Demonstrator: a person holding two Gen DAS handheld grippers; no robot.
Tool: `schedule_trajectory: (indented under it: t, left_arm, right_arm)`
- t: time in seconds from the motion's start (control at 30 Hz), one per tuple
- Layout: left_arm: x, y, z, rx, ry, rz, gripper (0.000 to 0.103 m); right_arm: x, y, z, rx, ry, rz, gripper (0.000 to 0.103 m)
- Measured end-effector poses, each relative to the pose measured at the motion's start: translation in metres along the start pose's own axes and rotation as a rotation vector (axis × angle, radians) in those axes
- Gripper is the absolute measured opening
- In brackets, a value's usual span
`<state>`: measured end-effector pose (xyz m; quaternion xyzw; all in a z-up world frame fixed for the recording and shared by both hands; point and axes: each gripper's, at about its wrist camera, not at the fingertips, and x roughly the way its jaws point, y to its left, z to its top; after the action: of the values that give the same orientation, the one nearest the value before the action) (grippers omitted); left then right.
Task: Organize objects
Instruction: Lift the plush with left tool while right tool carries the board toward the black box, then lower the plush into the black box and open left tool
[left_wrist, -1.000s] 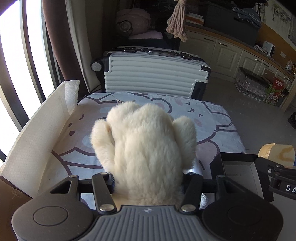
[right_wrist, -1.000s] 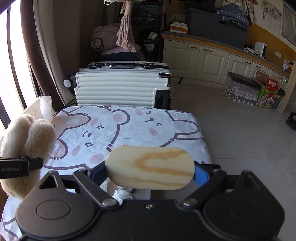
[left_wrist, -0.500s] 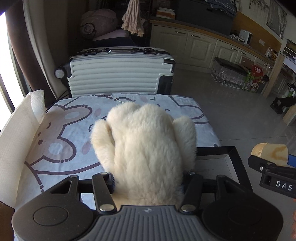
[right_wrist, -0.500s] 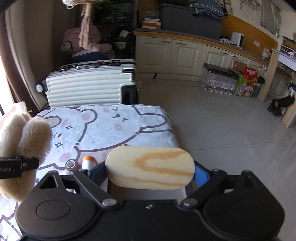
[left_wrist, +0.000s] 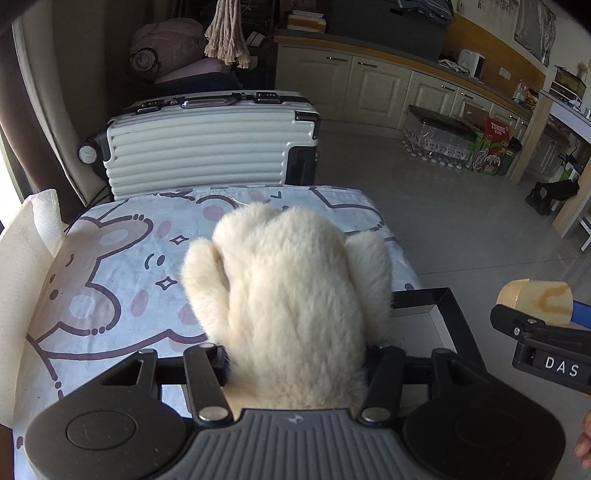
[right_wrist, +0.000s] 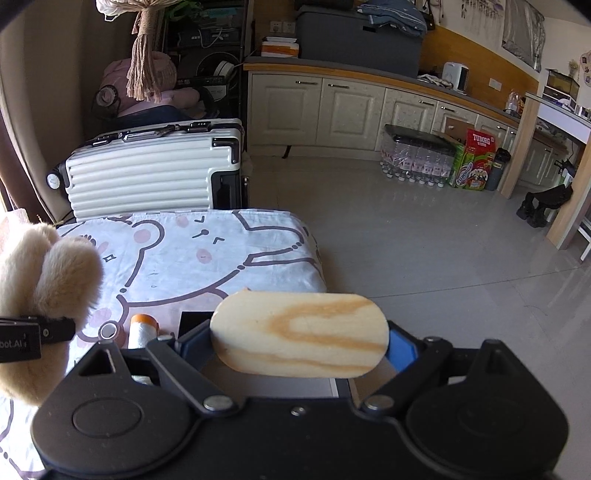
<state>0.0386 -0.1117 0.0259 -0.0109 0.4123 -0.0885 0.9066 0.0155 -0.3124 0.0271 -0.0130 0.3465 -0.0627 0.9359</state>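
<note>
My left gripper (left_wrist: 295, 365) is shut on a cream plush toy (left_wrist: 291, 291) and holds it above the cartoon-print table (left_wrist: 110, 280). The toy also shows at the left edge of the right wrist view (right_wrist: 48, 280). My right gripper (right_wrist: 299, 354) is shut on an oval wooden block (right_wrist: 299, 334). That block shows at the right of the left wrist view (left_wrist: 535, 302). A black tray (left_wrist: 454, 317) lies on the table under both grippers, mostly hidden. A small orange-capped bottle (right_wrist: 142, 328) and a small round metal piece (right_wrist: 109, 330) lie left of the tray.
A white ribbed suitcase (left_wrist: 207, 147) stands behind the table's far edge. White paper towel (left_wrist: 22, 266) lines the table's left side. Cabinets (right_wrist: 351, 107), water bottles and a carton (right_wrist: 472, 158) stand across the grey floor on the right.
Both grippers have swung to the right over the table, holding their objects. More of the black tray and the orange-capped bottle has come into view.
</note>
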Motion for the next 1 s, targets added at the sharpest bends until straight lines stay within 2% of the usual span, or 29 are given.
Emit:
schedule_trajectory:
  t: [0.33, 0.47, 0.57, 0.77, 1.0]
  left_arm:
    - [0.008, -0.02, 0.011, -0.045, -0.114, -0.151, 0.055]
    - [0.021, -0.033, 0.015, -0.054, -0.129, -0.219, 0.055]
    - [0.033, -0.044, 0.018, -0.052, -0.13, -0.242, 0.055]
    - [0.069, -0.063, 0.019, -0.063, -0.061, -0.254, 0.055]
    - [0.118, -0.071, 0.007, -0.075, 0.104, -0.226, 0.055]
  right_arm:
    - [0.014, -0.012, -0.001, 0.045, 0.009, 0.006, 0.093]
    - [0.022, -0.021, -0.003, 0.053, 0.02, -0.001, 0.093]
    - [0.029, -0.029, -0.006, 0.055, 0.031, -0.012, 0.093]
    - [0.044, -0.045, -0.012, 0.067, 0.061, -0.032, 0.093]
    - [0.057, -0.059, -0.014, 0.094, 0.087, -0.032, 0.093]
